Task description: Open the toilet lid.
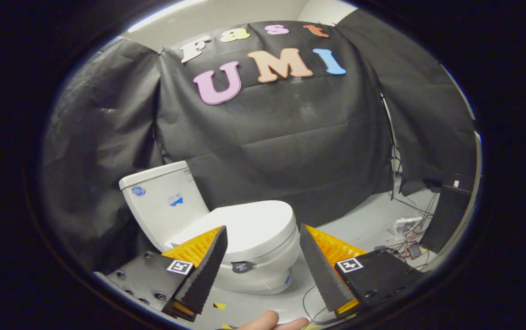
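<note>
Toilet [226,238]: stands on the floor just ahead of the claw and a little below it, turned at an angle, so its long axis runs from the cistern, beyond the left finger, forward to the bowl's rounded front between the two fingers.

Cistern [164,201]: upright against the black cloth wall, beyond the left finger and further off than the lid.

Toilet lid [244,227]: down flat over the bowl, closed. Its broad top lies in the gap between the fingers and just beyond them; its front edge curves round towards the right finger. The hinge end sits back by the cistern, so the lid should swing up and away towards the cistern.

Key relation: the free front edge of the lid is the near end, ahead of the fingers and slightly lower; the hinge is the far end. In my judgement the coming move calls for dropping to that front lip and getting a finger under it.

Floor [363,224]: pale, with a tangle of cables [409,233] lying well off beyond the right finger.

Claw [263,256]: fingers spread wide apart, holding nothing and touching nothing; the lid is seen through the gap, not gripped.

Hand [274,322]: a fingertip shows at the base of the claw, behind the fingers.
</note>
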The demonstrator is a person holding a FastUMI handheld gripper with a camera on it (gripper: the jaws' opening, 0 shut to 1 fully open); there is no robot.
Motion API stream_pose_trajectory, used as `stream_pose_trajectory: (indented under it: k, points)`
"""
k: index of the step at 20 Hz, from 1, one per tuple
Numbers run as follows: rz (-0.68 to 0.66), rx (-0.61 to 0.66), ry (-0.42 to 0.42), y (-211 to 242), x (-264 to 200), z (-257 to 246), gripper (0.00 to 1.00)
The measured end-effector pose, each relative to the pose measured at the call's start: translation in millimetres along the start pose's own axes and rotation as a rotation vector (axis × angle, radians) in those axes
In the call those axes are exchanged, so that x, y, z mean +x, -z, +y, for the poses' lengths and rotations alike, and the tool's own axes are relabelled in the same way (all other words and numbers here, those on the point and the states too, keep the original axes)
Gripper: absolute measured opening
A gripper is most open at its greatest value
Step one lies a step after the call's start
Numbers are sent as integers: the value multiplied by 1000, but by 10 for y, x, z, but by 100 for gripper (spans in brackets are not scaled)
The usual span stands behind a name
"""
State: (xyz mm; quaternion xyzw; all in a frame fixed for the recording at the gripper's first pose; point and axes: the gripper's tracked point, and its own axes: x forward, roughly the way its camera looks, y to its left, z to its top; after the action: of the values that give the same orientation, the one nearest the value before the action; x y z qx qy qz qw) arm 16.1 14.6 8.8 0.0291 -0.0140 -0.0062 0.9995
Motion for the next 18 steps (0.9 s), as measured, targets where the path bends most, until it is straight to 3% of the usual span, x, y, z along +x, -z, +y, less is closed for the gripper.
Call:
stream_pose_trajectory:
  k: [3, 10, 14, 18]
  points:
    - [35, 74, 35, 186, 88, -66, 98]
    - [148, 399, 99, 821, 353, -13, 98]
    - [183, 536, 82, 1017, 540, 173, 97]
    - [237, 663, 175, 1425, 740, 98, 96]
